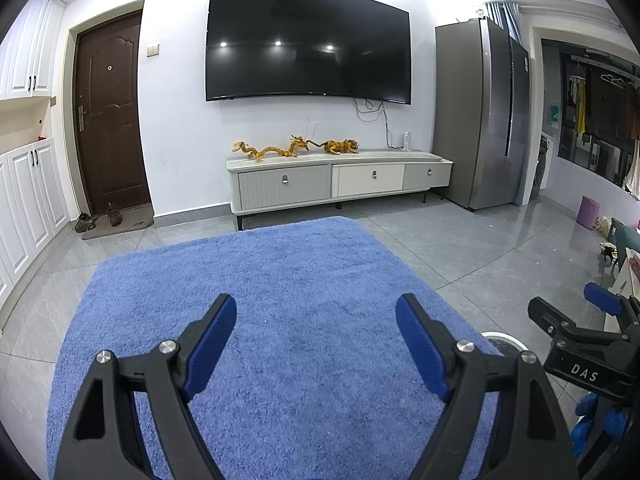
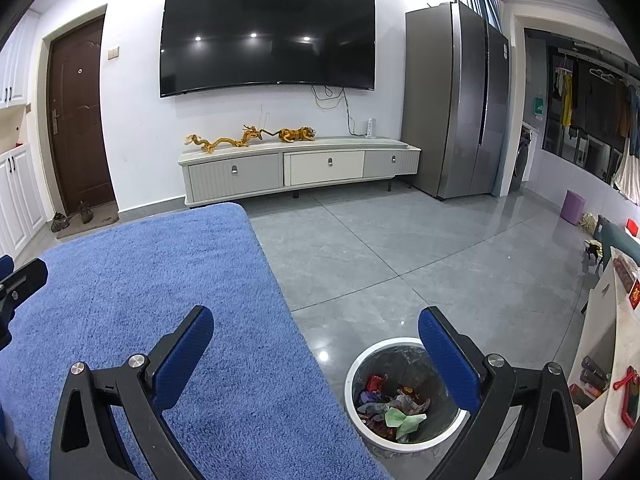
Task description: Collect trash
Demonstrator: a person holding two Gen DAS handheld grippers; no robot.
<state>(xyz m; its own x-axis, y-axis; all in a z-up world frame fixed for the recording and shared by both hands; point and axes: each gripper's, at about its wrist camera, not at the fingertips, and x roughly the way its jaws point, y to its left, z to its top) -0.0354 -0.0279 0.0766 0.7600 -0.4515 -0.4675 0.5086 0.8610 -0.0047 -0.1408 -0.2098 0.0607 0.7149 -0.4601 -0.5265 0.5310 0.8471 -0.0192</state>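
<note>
A white round trash bin [image 2: 356,364] with a grey liner stands on the grey tile floor just right of the blue rug [image 2: 160,300]. It holds crumpled wrappers and papers [image 2: 394,408], red, green and purple. My right gripper [image 2: 316,344] is open and empty, above the rug's right edge and the bin. My left gripper [image 1: 316,332] is open and empty above the blue rug [image 1: 280,280]. The bin's rim [image 1: 500,336] peeks out behind the left gripper's right finger. The right gripper [image 1: 580,328] shows at the right edge of the left wrist view.
A TV cabinet [image 2: 300,168] with dragon and tiger figures stands under a wall TV [image 2: 268,36]. A grey fridge [image 2: 456,100] is at the right. A brown door [image 2: 78,116] with shoes is at the left. A purple stool [image 2: 572,206] and a cluttered table edge [image 2: 616,360] are far right.
</note>
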